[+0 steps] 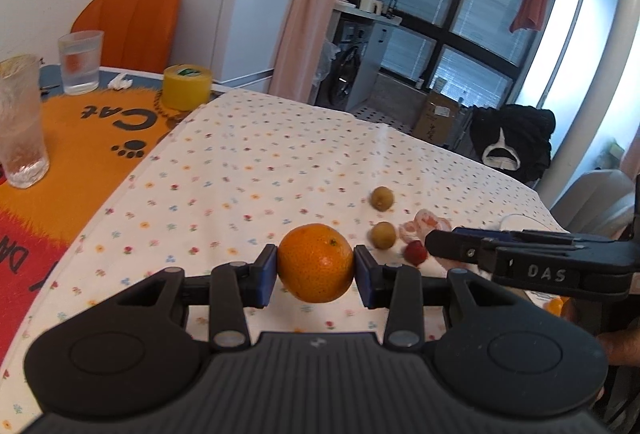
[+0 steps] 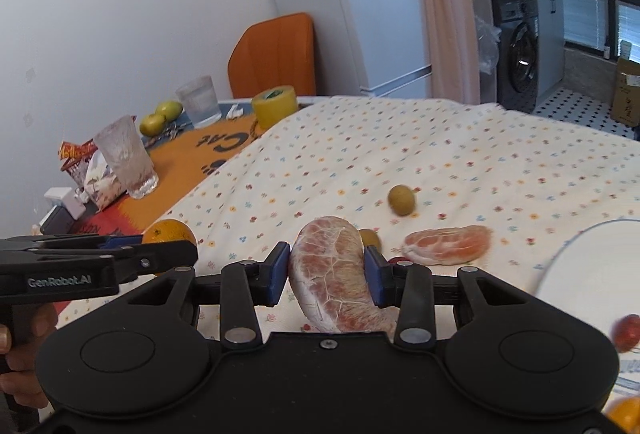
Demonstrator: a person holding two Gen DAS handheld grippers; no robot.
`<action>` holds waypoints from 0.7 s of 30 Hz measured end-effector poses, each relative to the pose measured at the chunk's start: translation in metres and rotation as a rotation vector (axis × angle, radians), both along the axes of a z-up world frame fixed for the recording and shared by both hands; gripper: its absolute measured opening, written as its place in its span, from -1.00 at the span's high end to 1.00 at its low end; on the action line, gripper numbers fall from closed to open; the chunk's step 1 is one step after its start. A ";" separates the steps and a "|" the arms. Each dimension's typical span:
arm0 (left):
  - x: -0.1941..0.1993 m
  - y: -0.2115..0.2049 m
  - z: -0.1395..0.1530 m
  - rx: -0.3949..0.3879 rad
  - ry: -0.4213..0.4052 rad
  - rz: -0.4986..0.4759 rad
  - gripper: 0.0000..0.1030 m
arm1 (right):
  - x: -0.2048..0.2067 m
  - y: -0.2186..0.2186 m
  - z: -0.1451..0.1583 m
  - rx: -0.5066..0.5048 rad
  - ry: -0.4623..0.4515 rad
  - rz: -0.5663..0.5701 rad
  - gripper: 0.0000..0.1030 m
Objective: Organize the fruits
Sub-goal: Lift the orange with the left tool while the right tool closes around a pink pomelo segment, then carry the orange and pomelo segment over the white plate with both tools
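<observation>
My left gripper (image 1: 315, 270) is shut on a whole orange (image 1: 315, 262), held just above the flowered tablecloth (image 1: 256, 169). My right gripper (image 2: 326, 276) is shut on a peeled pomelo segment (image 2: 338, 274) with white pith. A second peeled segment (image 2: 448, 245) lies on the cloth to its right. Two small yellow-brown round fruits (image 1: 382, 197) (image 1: 383, 234) and a red strawberry (image 1: 415, 252) sit on the cloth beyond the orange. The right gripper's side enters the left wrist view at the right, and the left gripper with the orange (image 2: 170, 232) shows at the left of the right wrist view.
A white plate (image 2: 576, 274) sits at the right with a red fruit (image 2: 626, 328) and an orange fruit (image 2: 624, 414) near it. On the orange cat mat (image 1: 80, 137) stand two glasses (image 1: 20, 121) (image 1: 81, 61) and a yellow tape roll (image 1: 186, 87). An orange chair (image 1: 132, 25) stands behind.
</observation>
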State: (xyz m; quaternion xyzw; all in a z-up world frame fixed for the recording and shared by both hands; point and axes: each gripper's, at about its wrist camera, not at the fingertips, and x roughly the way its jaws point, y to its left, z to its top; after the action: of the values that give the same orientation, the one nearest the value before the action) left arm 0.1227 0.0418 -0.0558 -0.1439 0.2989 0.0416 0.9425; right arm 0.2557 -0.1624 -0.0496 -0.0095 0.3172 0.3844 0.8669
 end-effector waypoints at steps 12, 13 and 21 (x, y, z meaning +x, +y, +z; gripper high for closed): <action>0.016 -0.042 0.013 0.018 -0.038 -0.092 0.24 | -0.004 -0.059 0.016 0.034 -0.047 -0.105 0.27; 0.017 -0.046 0.013 0.019 -0.040 -0.100 0.24 | -0.004 -0.064 0.017 0.036 -0.049 -0.114 0.27; 0.027 -0.074 0.017 0.028 -0.051 -0.160 0.24 | -0.004 -0.104 0.020 0.048 -0.064 -0.190 0.27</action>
State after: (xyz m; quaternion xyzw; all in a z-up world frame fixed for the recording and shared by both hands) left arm 0.1500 -0.0319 -0.0391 -0.1073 0.2849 -0.0331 0.9520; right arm 0.2522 -0.2665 -0.0291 0.0292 0.2796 0.3074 0.9091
